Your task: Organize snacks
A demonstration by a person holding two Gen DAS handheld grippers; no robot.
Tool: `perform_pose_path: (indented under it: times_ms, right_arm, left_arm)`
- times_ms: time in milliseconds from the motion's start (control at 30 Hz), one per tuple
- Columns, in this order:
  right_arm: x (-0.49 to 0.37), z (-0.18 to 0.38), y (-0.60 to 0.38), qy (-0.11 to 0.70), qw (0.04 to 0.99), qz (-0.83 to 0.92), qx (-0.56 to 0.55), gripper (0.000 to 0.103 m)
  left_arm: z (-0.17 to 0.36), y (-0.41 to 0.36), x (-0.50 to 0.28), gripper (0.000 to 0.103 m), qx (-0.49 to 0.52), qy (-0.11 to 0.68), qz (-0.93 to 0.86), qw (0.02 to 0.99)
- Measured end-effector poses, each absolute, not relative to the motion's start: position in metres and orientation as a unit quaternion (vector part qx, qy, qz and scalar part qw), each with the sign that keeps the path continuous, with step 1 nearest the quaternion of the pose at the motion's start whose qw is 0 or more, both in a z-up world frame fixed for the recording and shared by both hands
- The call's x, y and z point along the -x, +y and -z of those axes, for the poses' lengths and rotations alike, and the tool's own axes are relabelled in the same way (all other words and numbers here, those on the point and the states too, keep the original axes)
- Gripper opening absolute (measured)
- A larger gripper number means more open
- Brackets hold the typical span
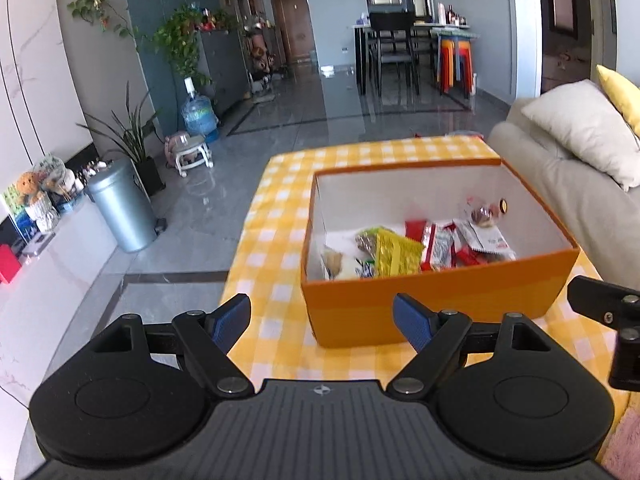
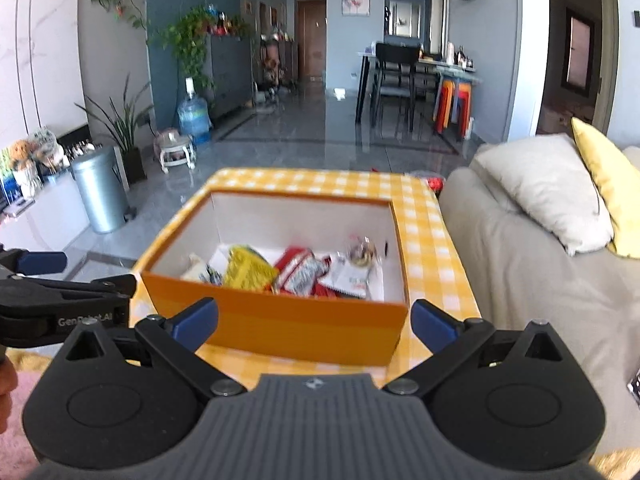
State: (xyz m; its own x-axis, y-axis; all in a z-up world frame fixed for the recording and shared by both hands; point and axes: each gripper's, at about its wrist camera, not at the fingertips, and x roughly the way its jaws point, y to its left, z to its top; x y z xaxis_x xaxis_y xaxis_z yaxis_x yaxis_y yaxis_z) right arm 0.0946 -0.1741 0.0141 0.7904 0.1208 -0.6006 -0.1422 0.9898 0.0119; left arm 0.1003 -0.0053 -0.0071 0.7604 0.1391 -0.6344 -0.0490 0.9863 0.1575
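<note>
An open orange box (image 1: 436, 300) sits on a table covered with a yellow and white checked cloth (image 1: 276, 280). Its long sides run left to right across the scene, and one long wall faces the two grippers. Inside, on the white floor of the box, lies a loose heap of snacks: a yellow packet (image 1: 394, 256) towards the left, red and white striped wrappers (image 1: 438, 246) in the middle, and a clear bag of small round sweets (image 1: 482, 214) at the far right. They overlap one another; no snack can be seen lying on the cloth outside the box.

The left gripper (image 1: 322, 322) hovers on the near side of the box, tilted downward, its blue-padded fingers spread wide with nothing between them. From its camera the box lies ahead and to the right, with only the near left corner in front of the fingers.

The right gripper (image 2: 314, 320) also has its fingers wide apart and empty. From its camera the box (image 2: 276, 320) sits straight ahead, its near wall filling the gap between the fingers without touching them.

Judging from this, the right gripper is better lined up with the snacks; reaching them means going up over the near wall and down inside. A beige sofa (image 2: 520, 264) stands just right of the table.
</note>
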Motion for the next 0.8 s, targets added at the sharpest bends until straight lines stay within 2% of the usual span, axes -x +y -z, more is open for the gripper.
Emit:
perform_pose_path:
  times_ms: [233, 800]
  right_arm:
    - [-0.104, 0.006, -0.179, 0.34, 0.938, -0.064, 0.009, 0.099]
    - [-0.112, 0.009, -0.181, 0.343, 0.937, -0.064, 0.001, 0.099]
  left_arm:
    - [0.013, -0.01, -0.1, 0.095, -0.06, 0.356, -0.049, 0.931]
    - [0.013, -0.014, -0.101, 0.095, -0.063, 0.365, -0.043, 0.928]
